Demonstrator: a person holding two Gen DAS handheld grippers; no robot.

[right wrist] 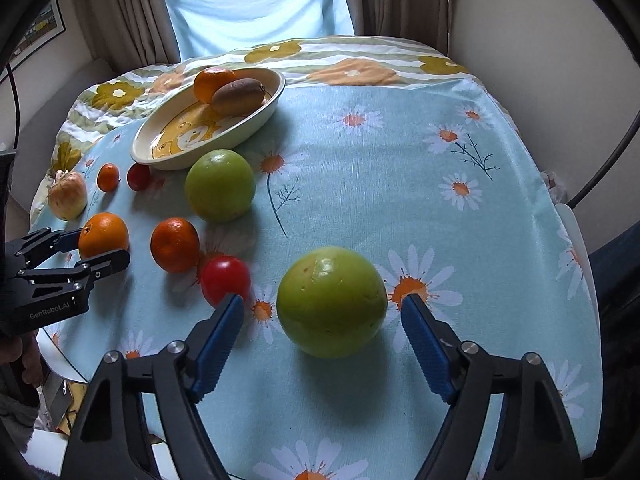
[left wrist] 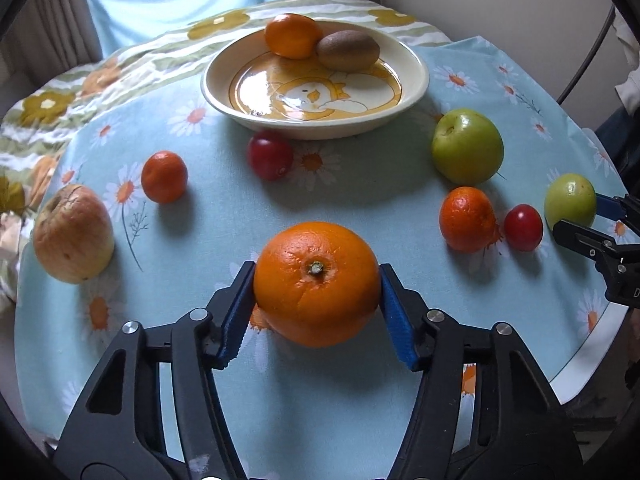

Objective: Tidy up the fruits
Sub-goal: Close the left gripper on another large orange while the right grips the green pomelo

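Worktop [right wrist: 400, 152] under daisy-print blue cloth, by curtains [right wrist: 120, 12], carries loose fruit; left tongs [left wrist: 316, 284] grip orange [left wrist: 317, 283]; right tongs [right wrist: 322, 312] gape around green apple [right wrist: 331, 301].

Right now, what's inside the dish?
The dish holds a mandarin and a kiwi, touching, at its far side. Its duck-patterned bottom is otherwise bare; the part under the fruit is hidden.
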